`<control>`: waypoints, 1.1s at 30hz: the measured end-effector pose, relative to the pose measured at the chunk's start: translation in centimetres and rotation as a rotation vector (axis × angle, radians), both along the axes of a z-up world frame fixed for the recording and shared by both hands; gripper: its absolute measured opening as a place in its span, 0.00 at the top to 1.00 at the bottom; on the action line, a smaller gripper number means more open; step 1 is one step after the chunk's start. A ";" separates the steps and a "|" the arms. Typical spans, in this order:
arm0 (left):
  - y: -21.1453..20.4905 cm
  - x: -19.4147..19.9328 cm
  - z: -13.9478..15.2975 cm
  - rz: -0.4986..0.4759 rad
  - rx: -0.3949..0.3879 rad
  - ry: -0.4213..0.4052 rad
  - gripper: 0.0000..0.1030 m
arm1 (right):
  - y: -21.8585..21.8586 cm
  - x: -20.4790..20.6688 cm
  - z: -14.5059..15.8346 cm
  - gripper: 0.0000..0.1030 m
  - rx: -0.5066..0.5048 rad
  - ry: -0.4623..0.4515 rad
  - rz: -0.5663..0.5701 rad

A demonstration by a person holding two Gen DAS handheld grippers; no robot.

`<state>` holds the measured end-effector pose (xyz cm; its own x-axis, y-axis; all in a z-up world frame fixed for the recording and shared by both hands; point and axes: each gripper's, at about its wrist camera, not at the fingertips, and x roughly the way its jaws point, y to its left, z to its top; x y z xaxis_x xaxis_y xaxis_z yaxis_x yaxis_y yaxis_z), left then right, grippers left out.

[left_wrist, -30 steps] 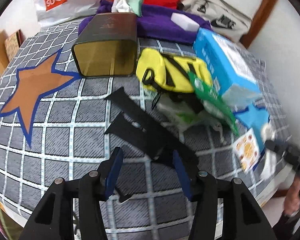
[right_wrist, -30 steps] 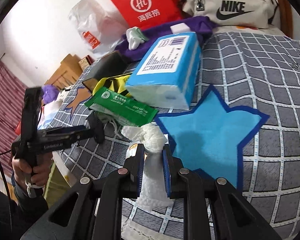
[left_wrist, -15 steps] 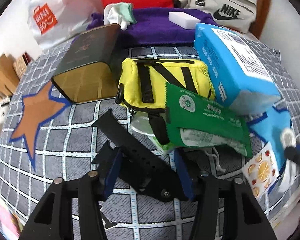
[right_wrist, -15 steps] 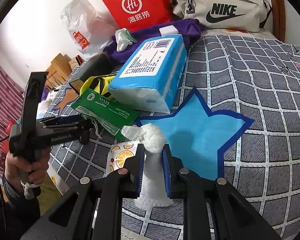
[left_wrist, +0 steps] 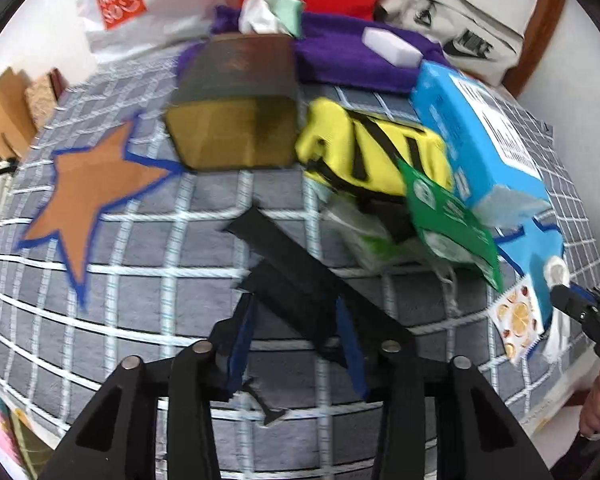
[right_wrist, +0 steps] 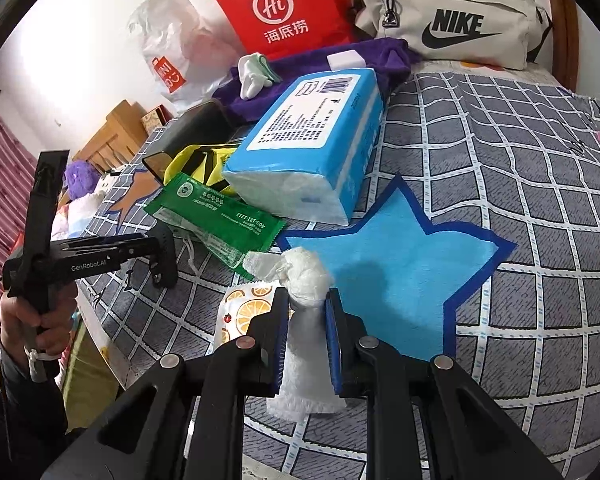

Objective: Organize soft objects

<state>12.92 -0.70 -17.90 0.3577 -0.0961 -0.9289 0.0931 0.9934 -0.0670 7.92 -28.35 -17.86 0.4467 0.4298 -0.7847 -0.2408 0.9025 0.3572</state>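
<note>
Left gripper (left_wrist: 296, 332): jaws straddling black strap (left_wrist: 296, 276), narrowed to about its width; pad contact likely but blurred, so grip unconfirmed. Jaws just closing, strap between them.
Right gripper (right_wrist: 307, 320): nearly closed, clamped on white cloth (right_wrist: 306, 280), bunched top above the pads, tail hanging below.
Surface: grey checked cover (right_wrist: 520, 184) with blue star patch (right_wrist: 384, 268) under the held cloth and orange star patch (left_wrist: 88, 188) far left.
Clutter nearby: yellow pouch (left_wrist: 364, 156), green packet (right_wrist: 216, 216), blue tissue pack (right_wrist: 312, 144), dark tin (left_wrist: 236, 108), orange-print sachet (right_wrist: 244, 312).
Risks: strap sliding out of a partial pinch if lifted at one end; strap's far end possibly snagging the pouch or dragging the packet's cord; hanging cloth tail brushing the sachet off the edge; crossing of both tools over the crowded middle.
</note>
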 end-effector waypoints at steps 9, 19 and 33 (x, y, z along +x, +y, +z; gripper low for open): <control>-4.0 1.3 -1.0 0.000 0.065 -0.043 0.29 | -0.3 -0.1 -0.1 0.81 0.001 0.006 -0.011; -3.2 -0.5 -0.3 -0.082 0.009 -0.077 0.79 | -0.4 0.2 3.2 0.83 -0.015 -0.095 -0.032; -3.5 -0.3 -0.7 -0.101 0.026 -0.095 0.81 | 2.0 1.1 4.5 0.83 -0.030 -0.116 0.016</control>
